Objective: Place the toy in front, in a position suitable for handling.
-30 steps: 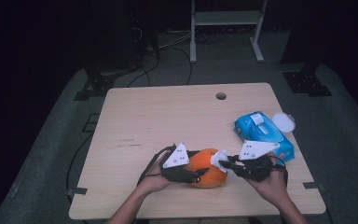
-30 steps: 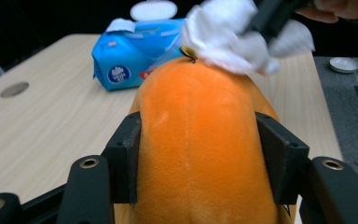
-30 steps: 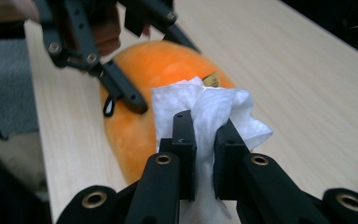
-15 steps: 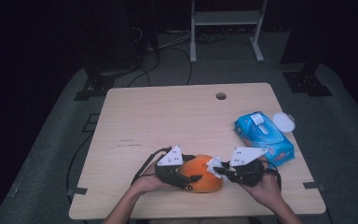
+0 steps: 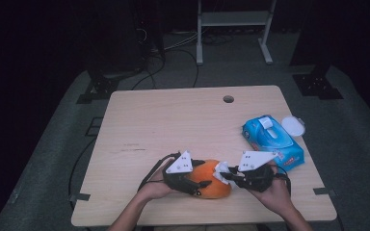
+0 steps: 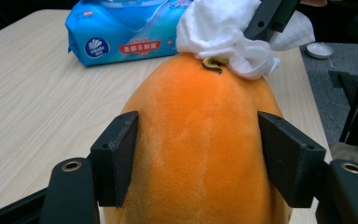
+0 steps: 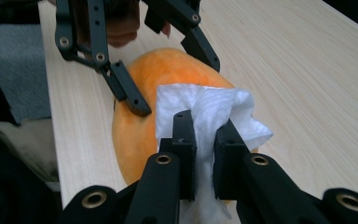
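High view: the orange fruit (image 5: 211,180) lies near the tabletop's (image 5: 173,120) front edge, between both hand-held grippers.

Left gripper view: the left hand-held gripper (image 6: 196,140), its jaws just eased slightly inward, clasps the fruit's sides.

Right gripper view: the right hand-held gripper (image 7: 205,140) pinches a white wipe (image 7: 205,109) against the fruit's end.

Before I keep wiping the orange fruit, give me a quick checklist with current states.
1. Left gripper on the fruit: pads sit against both its sides, though the jaws have just been shifting. Ok.
2. Right gripper clamped on the wipe: ok.
3. Wipe touching the fruit at its stem end: ok.
4. Fruit resting on the table, inside the edge: ok.
5. Wipe pack apart from both grippers: ok.
6. How clean the fruit is under the wipe: cannot tell.
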`<state>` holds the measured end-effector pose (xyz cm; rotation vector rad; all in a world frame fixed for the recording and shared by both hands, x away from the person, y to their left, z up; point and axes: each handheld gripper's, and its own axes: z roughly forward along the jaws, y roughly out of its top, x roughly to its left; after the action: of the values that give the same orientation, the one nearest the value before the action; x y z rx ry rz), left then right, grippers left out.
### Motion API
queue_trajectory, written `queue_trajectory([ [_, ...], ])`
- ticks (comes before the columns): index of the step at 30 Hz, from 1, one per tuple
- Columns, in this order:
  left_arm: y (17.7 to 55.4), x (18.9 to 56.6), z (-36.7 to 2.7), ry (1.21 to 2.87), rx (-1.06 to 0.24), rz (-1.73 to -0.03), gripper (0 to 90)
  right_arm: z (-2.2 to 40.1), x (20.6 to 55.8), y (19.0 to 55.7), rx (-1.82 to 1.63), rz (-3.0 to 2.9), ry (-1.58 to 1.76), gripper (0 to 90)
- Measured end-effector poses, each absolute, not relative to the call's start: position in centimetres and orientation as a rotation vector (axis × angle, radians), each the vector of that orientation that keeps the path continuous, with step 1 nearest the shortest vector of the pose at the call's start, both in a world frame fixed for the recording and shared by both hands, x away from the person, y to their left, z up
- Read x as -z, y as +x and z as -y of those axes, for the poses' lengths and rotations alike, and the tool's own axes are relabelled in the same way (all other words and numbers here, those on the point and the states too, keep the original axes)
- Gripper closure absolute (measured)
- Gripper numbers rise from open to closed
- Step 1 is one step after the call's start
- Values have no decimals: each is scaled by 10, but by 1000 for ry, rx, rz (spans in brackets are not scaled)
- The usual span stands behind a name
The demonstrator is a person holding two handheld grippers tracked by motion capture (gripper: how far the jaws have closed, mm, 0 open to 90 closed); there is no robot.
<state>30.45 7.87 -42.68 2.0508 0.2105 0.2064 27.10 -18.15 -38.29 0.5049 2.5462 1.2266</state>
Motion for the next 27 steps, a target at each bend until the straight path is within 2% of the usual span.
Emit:
queue_trajectory([
  [8, 311, 429, -85, 2035, -180, -246, 326, 200, 390, 276, -1220, -2547, 592, 809],
  [13, 302, 425, -72, 2063, -225, -183, 331, 185, 383, 273, -1222, -2547, 524, 809],
  [16, 305, 426, -76, 2047, -205, -198, 328, 183, 382, 275, -1207, -2551, 507, 809],
  [17, 306, 426, -78, 2041, -193, -212, 309, 185, 383, 276, -1218, -2556, 523, 809],
  [18, 308, 425, -81, 2035, -184, -241, 225, 188, 386, 277, -1215, -2556, 538, 809],
  [19, 308, 425, -81, 2035, -184, -241, 197, 188, 386, 277, -1215, -2556, 538, 809],
  [21, 311, 424, -84, 2032, -175, -282, 190, 193, 388, 278, -1217, -2550, 570, 809],
  [24, 311, 427, -83, 2034, -168, -283, 301, 204, 392, 283, -1259, -2554, 613, 809],
  [27, 311, 426, -84, 2042, -173, -283, 327, 206, 392, 284, -1249, -2559, 620, 809],
])
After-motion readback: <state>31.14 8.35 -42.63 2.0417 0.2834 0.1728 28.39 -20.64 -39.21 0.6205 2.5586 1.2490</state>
